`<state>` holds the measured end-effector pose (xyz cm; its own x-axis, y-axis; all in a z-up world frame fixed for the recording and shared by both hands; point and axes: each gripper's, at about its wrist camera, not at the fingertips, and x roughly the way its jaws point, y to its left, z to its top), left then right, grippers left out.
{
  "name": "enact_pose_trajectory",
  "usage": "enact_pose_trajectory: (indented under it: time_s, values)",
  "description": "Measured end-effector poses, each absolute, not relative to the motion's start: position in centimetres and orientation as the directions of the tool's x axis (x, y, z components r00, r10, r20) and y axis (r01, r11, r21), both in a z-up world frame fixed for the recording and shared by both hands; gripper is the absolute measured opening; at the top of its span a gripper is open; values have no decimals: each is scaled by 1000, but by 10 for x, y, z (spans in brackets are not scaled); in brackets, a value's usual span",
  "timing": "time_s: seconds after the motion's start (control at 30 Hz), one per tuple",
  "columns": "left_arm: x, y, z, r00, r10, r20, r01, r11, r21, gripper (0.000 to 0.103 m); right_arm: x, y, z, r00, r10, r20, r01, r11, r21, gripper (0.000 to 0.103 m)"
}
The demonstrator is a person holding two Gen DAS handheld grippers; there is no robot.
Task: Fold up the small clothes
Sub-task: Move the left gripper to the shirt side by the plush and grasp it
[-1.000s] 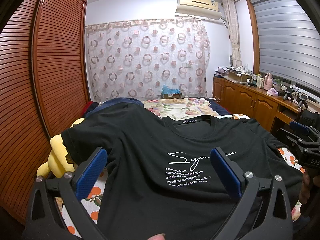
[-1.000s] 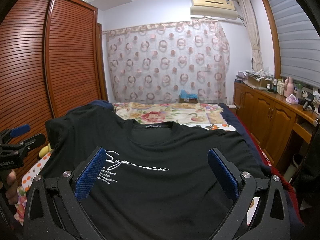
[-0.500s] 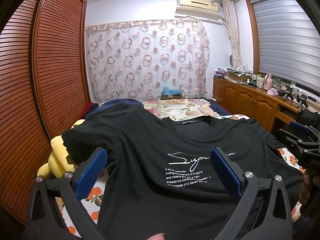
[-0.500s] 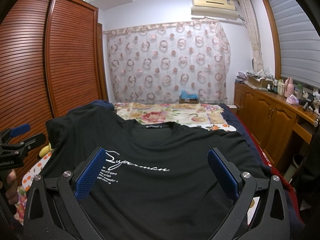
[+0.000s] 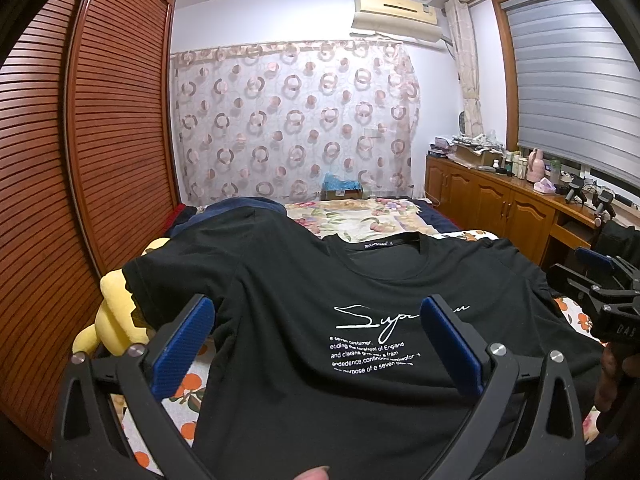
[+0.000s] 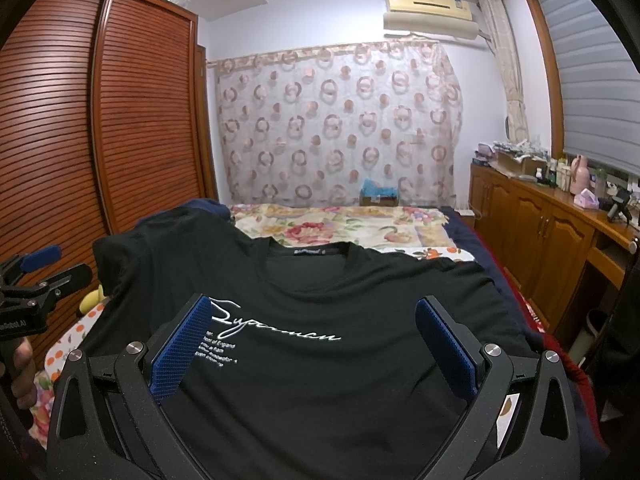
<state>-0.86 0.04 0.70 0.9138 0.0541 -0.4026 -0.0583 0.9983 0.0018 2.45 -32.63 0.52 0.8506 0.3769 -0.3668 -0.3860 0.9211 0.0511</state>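
A black T-shirt (image 5: 304,296) with white script print lies spread face up on the bed, collar toward the far end; it also shows in the right wrist view (image 6: 320,304). My left gripper (image 5: 316,336) is open and empty, hovering over the shirt's lower left part, blue pads wide apart. My right gripper (image 6: 316,340) is open and empty over the shirt's lower right part. Each gripper shows at the edge of the other's view: the right one (image 5: 600,280), the left one (image 6: 36,268). The shirt's hem is hidden below both views.
A yellow plush toy (image 5: 116,316) lies under the shirt's left sleeve by the wooden wardrobe (image 5: 80,160). A floral bedspread (image 6: 340,224) covers the far bed. A wooden cabinet (image 6: 552,232) with clutter runs along the right. A bin (image 6: 588,332) stands beside the bed.
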Motion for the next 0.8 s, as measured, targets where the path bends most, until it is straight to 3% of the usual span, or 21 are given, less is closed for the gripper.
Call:
enact_pose_trajectory:
  time_s: [0.8]
  values:
    - [34,67,-26,859,72,-507,-83,997,0,103,53,-295,-18,787,424,-448,-459,888,34,103]
